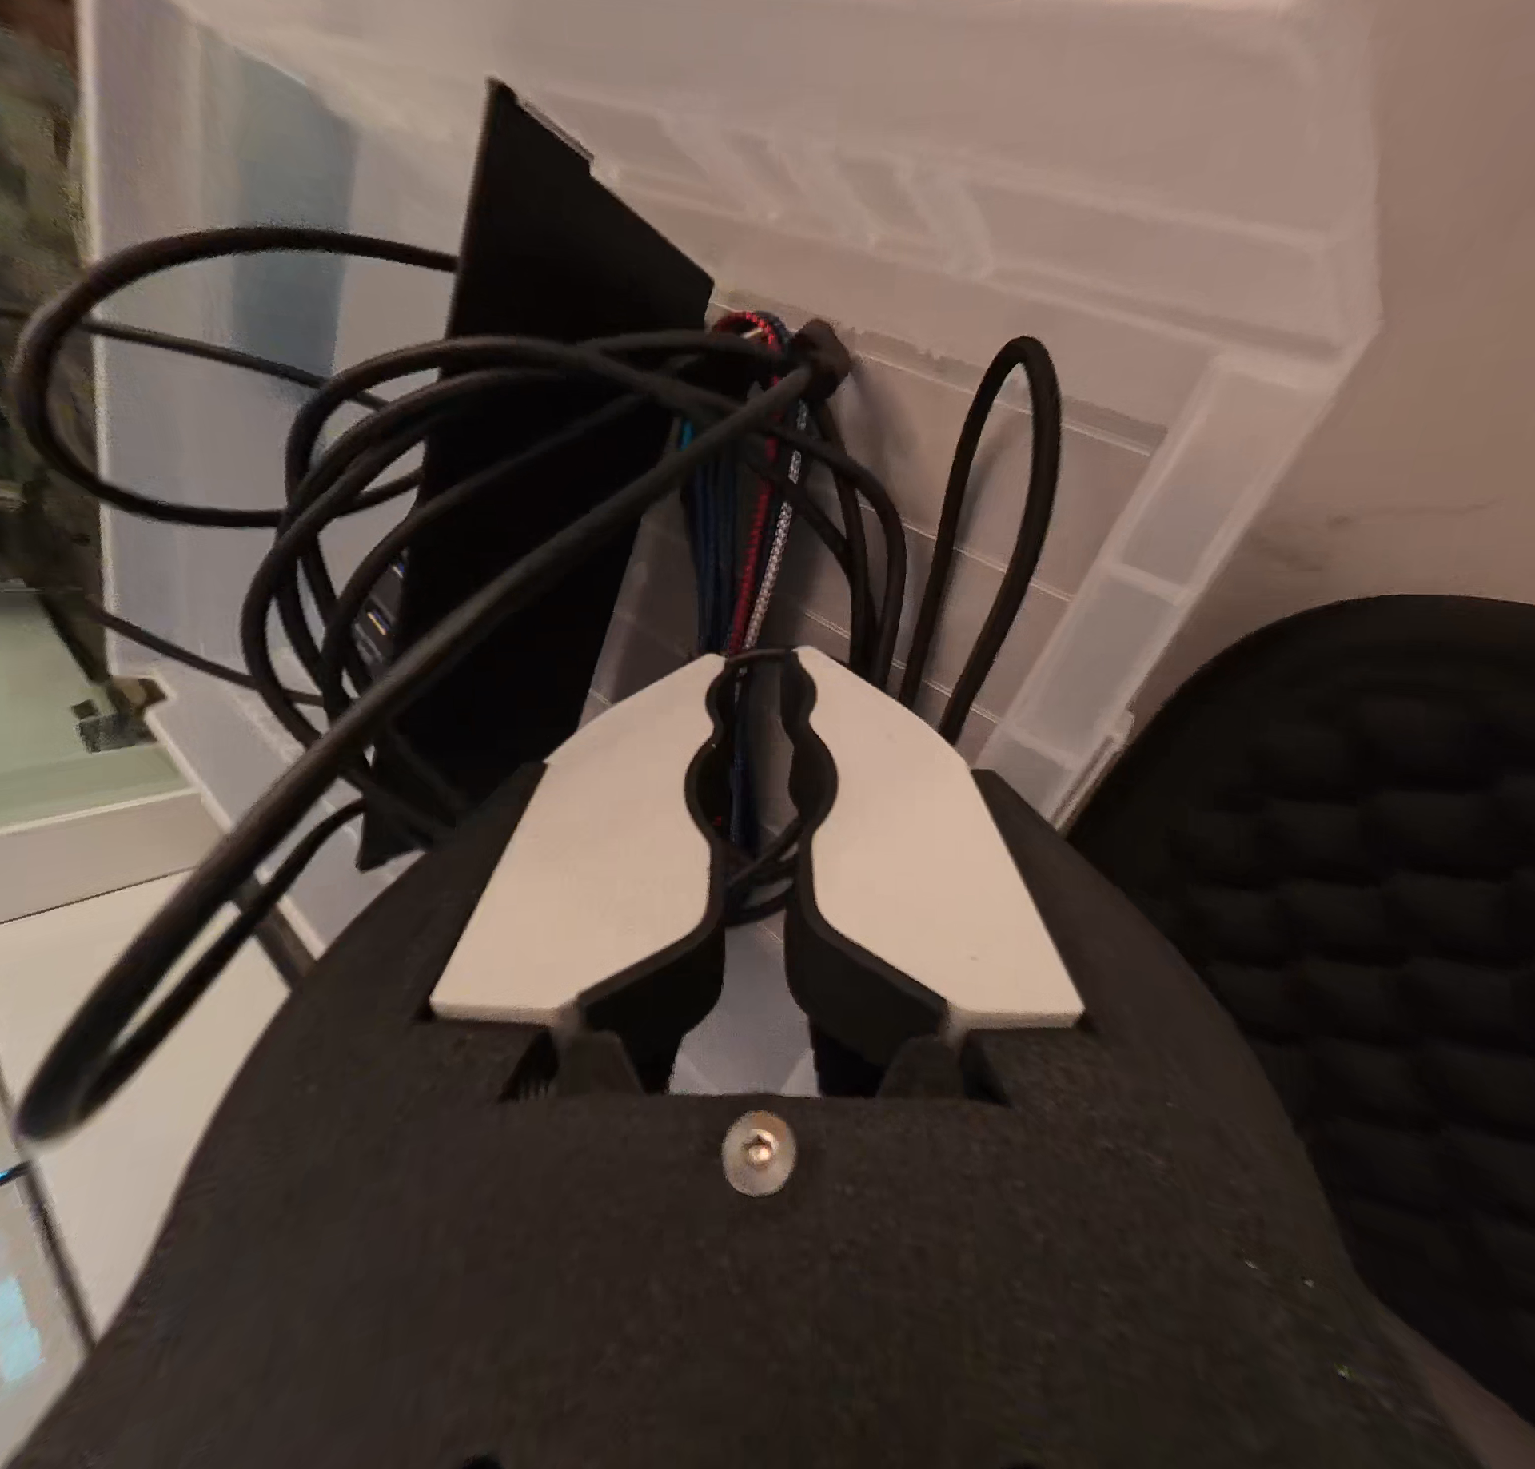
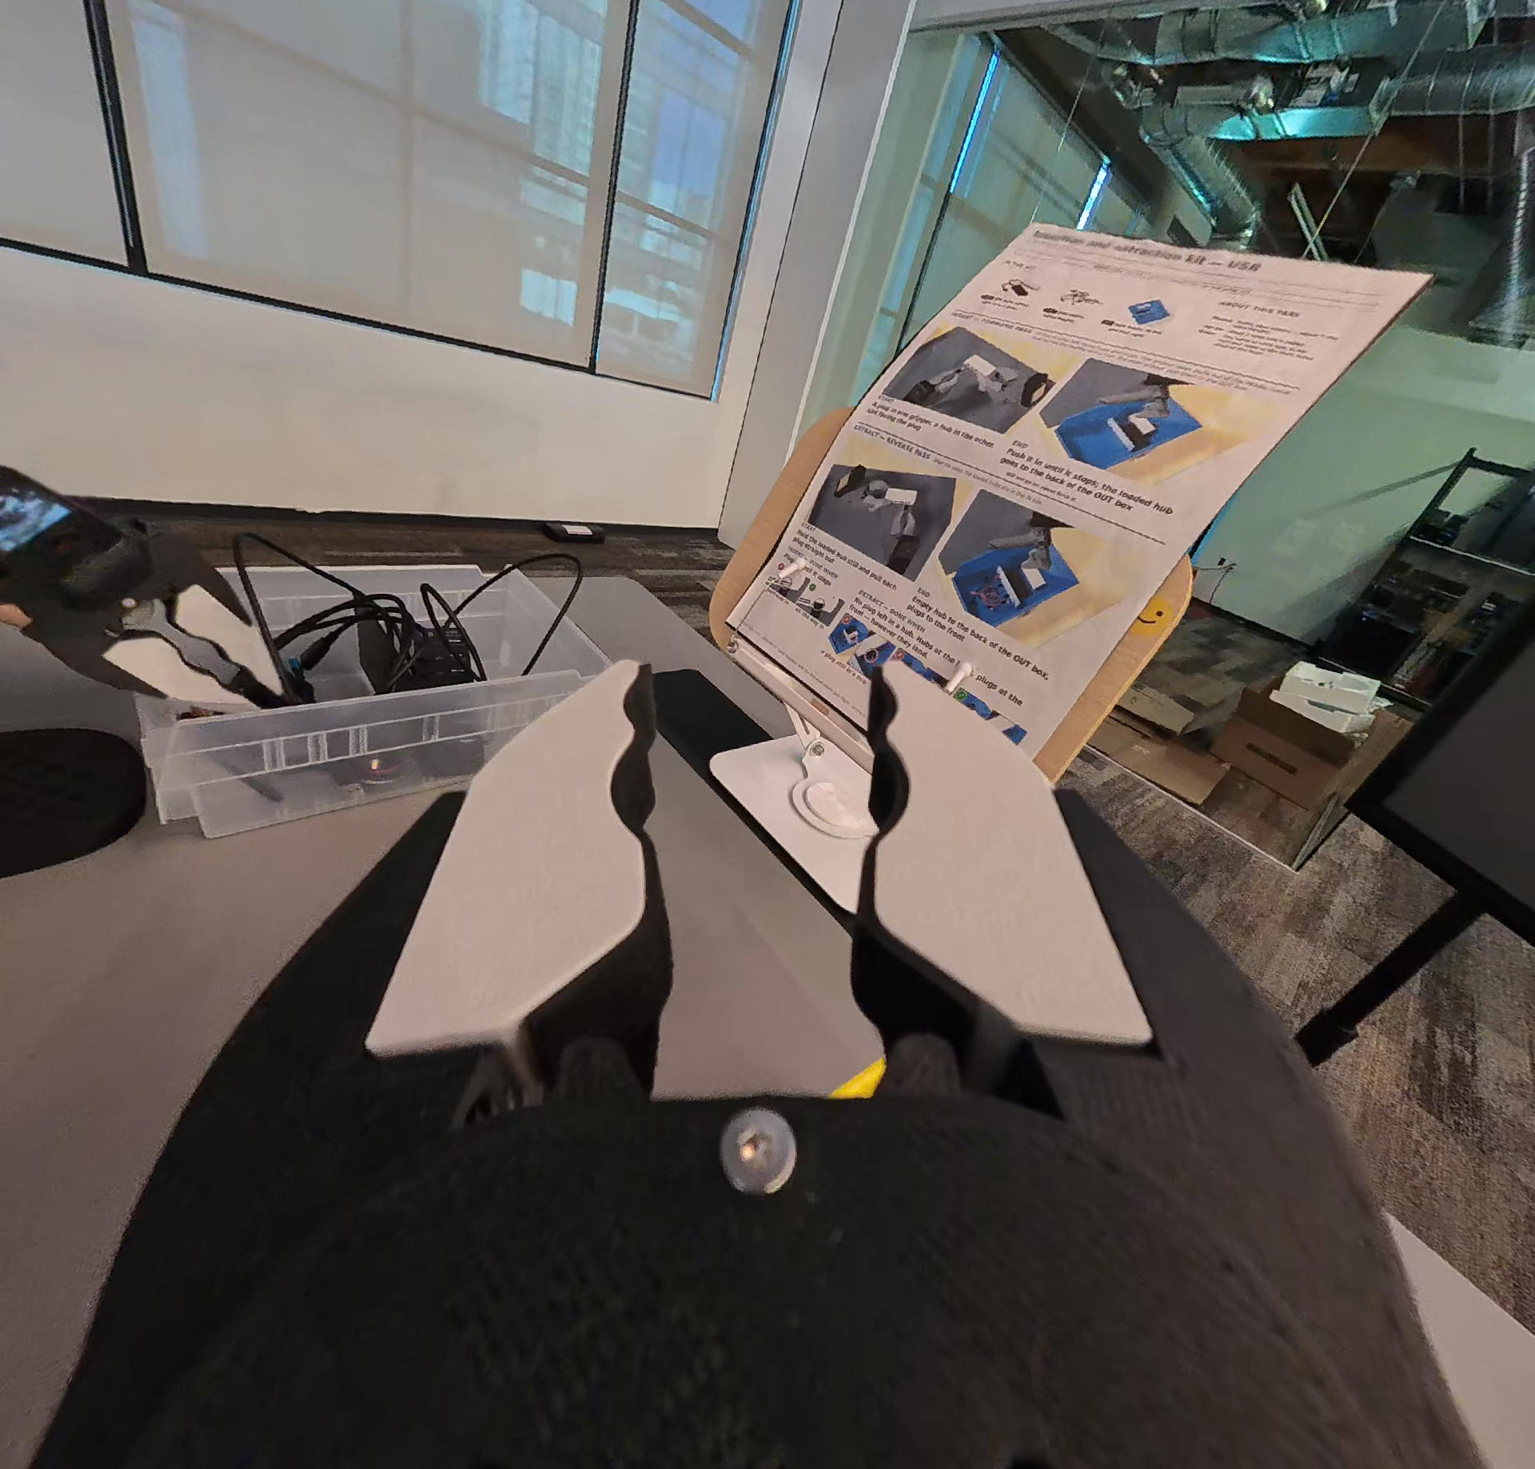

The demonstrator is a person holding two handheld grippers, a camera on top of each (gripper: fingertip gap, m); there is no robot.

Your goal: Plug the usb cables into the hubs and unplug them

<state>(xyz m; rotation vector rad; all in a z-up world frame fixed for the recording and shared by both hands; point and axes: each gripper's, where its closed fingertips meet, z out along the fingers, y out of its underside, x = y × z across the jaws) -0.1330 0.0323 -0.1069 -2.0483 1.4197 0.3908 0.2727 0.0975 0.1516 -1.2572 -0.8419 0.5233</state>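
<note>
My left gripper (image 1: 760, 669) reaches into a clear plastic bin (image 1: 1105, 565). Its jaws are nearly closed around a bundle of braided blue, red and white USB cables (image 1: 760, 532). Loose black cables (image 1: 349, 466) loop around it, and one thin black strand lies over the fingertips. A black slab (image 1: 565, 433) stands in the bin, and a hub with blue ports (image 1: 378, 611) peeks out from behind it. In the right wrist view the left gripper (image 2: 270, 688) sits in the bin (image 2: 349, 744) among the cables (image 2: 390, 624). My right gripper (image 2: 760, 682) is open and empty above the table.
An instruction sheet on a wooden stand (image 2: 1038, 466) stands at the table's far right. A black round pad (image 2: 58, 798) lies left of the bin and also shows in the left wrist view (image 1: 1329, 889). A dark screen on a stand (image 2: 1462, 773) is off the table's right edge. To reach the black slab (image 1: 565, 433) in a straight line is about 7 cm for my left fingers, about 45 cm for my right.
</note>
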